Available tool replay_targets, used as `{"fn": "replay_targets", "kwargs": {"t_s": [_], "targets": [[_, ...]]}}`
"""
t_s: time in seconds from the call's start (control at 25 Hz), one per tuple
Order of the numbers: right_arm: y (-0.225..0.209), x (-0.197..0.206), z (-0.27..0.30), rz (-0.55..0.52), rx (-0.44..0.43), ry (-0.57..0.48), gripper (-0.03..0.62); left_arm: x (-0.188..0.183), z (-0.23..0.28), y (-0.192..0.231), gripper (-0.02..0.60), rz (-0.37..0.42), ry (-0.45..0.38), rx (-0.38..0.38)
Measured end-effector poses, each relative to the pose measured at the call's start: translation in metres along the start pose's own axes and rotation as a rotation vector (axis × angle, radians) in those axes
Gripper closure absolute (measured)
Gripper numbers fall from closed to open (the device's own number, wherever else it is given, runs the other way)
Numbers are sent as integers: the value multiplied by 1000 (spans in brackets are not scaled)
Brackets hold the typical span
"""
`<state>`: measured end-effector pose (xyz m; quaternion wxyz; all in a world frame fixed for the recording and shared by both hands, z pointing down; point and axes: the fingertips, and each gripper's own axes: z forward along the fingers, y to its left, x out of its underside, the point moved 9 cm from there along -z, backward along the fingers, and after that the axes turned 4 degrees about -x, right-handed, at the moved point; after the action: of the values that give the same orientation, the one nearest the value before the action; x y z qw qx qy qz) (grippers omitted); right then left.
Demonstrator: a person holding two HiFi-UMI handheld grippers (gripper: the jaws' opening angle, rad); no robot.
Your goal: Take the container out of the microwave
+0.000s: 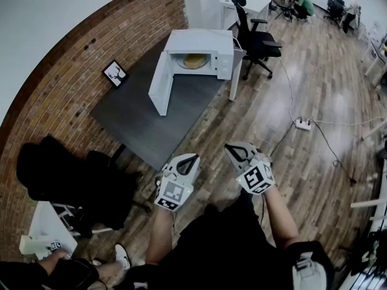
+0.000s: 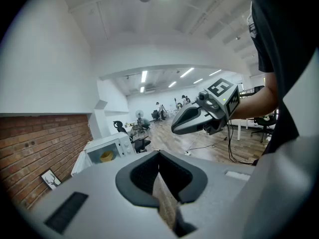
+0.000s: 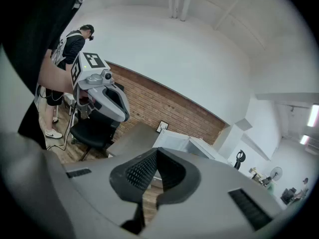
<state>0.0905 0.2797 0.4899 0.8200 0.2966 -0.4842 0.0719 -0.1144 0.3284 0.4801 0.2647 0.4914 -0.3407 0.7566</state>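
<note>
A white microwave (image 1: pixel 202 47) stands at the far end of a dark grey table (image 1: pixel 145 116), its door (image 1: pixel 159 83) swung wide open to the left. Inside sits a tan, round container (image 1: pixel 195 60), also seen small in the left gripper view as the container (image 2: pixel 106 156). Both grippers hover well short of the table's near corner, over the wooden floor. My left gripper (image 1: pixel 193 157) is shut and holds nothing. My right gripper (image 1: pixel 230 147) is also shut and holds nothing. In the right gripper view, the microwave (image 3: pixel 182 142) lies ahead, beyond the jaws.
A small framed picture (image 1: pixel 114 73) leans on the table by the brick wall. A black office chair (image 1: pixel 257 38) stands right of the microwave. A power strip (image 1: pixel 302 124) and cables lie on the floor. A dark draped chair (image 1: pixel 72 180) stands at left.
</note>
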Motion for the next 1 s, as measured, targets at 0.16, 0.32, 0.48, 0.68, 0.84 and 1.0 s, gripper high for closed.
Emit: {"fn": "replay_targets", "kwargs": {"t_s": [0.16, 0.32, 0.48, 0.68, 0.84, 1.0], "targets": [[0, 4, 3, 3, -4, 10, 595, 1, 1, 3, 578, 0, 0, -3], [-1, 8, 4, 36, -8, 9, 595, 4, 2, 4, 578, 0, 6, 4], [-1, 11, 2, 49, -14, 14, 596, 4, 4, 6, 578, -6, 8, 3], [-3, 14, 0, 73, -52, 4, 595, -1, 11, 6, 578, 1, 1, 9], [-6, 13, 3, 80, -34, -13, 595, -1, 14, 7, 578, 13, 11, 15], [-11, 18, 5, 77, -10, -19, 595, 3, 20, 10, 578, 7, 24, 13]]}}
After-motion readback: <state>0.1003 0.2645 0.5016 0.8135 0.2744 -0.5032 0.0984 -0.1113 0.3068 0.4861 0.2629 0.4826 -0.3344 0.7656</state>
